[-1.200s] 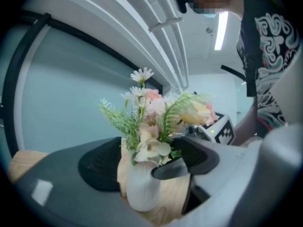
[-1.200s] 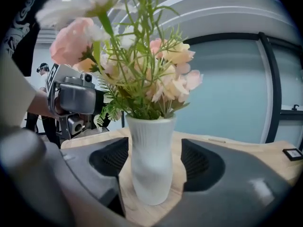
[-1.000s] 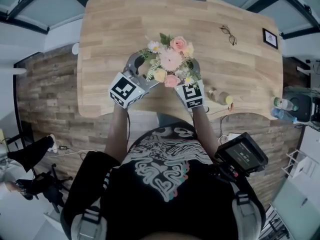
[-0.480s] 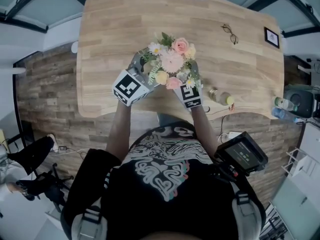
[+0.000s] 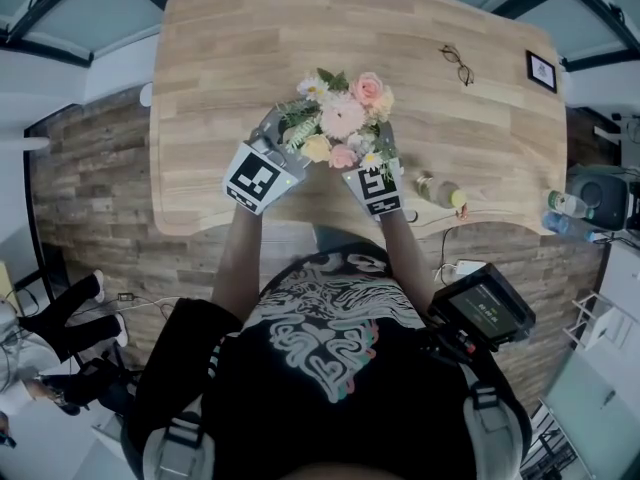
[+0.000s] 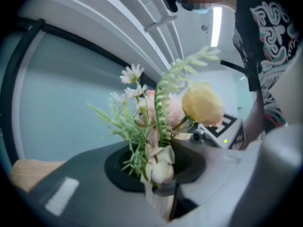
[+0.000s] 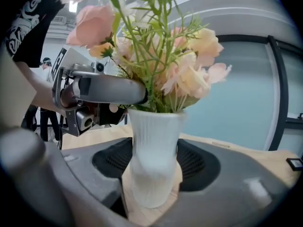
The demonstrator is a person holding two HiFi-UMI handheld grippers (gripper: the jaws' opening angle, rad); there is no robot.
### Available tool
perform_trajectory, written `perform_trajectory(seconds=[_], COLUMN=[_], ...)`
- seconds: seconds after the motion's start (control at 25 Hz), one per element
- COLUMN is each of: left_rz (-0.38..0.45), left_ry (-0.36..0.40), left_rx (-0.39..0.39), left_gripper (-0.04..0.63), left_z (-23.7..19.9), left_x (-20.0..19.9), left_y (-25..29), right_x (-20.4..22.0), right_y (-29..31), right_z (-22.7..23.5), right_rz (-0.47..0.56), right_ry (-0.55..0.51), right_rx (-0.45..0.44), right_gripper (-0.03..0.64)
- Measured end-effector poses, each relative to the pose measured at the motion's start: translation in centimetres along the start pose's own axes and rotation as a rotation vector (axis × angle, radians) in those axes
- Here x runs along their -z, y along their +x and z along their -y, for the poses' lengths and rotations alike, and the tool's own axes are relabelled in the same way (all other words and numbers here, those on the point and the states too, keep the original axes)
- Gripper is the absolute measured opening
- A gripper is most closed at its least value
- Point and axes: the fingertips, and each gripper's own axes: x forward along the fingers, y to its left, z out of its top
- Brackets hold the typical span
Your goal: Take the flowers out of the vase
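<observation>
My left gripper (image 6: 158, 176) is closing its jaws on the stems of the flowers (image 5: 340, 118), just above the mouth of the vase (image 7: 154, 160). A second ago those jaws stood wide apart beside the bouquet. My right gripper (image 7: 154, 193) clamps the white vase, which stands on the wooden table (image 5: 230, 58) with the flowers in it.

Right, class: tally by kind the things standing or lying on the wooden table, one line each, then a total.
vase: 1
bunch of flowers: 1
glasses: 1
small bottle: 1
framed picture: 1
Total: 5
</observation>
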Motion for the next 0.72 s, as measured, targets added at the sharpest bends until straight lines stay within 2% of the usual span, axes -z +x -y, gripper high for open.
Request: perform_trajectory(seconds=[0.2,0.72], left_rz=[0.029,0.080], left_ry=[0.000,-0.146], left_rx=[0.005,-0.047], left_gripper=[0.096,0.077], left_z=[-0.3,-2.1], left_x=[0.5,-0.3], left_y=[-0.3,-0.8], right_x=[0.1,1.0], right_y=[-0.1,0.4], right_z=[-0.2,-0.3], right_rz=[-0.003,-0.011], right_ry=[0.000,0.012], right_rx=[0.002,-0.020], right_gripper=[0.291,0.290])
